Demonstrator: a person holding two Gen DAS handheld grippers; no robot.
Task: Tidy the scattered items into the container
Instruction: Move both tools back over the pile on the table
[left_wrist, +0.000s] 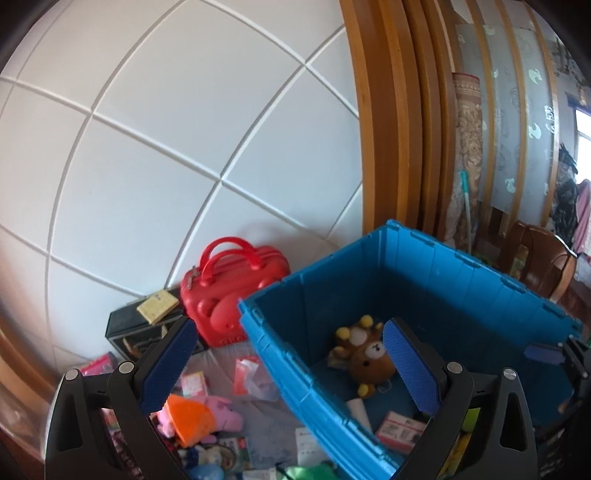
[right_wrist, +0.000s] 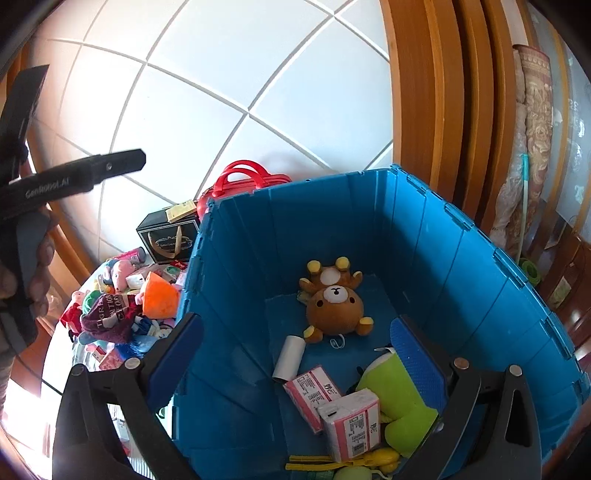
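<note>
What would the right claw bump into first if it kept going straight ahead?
Probably the brown teddy bear lying in the blue bin. The right claw is open and empty, aimed down into the bin. Depth is hard to judge, so it might meet the white roll first.

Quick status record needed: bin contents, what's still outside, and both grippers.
bin: blue bin, lid off
in bin: brown bear, white roll, two pink boxes, green plush, yellow item at the near edge
still outside: toy pile left of the bin, with orange plush and pink pig
behind pile: red case, black box
left gripper: open, empty
right gripper: open, empty, over the bin
</note>
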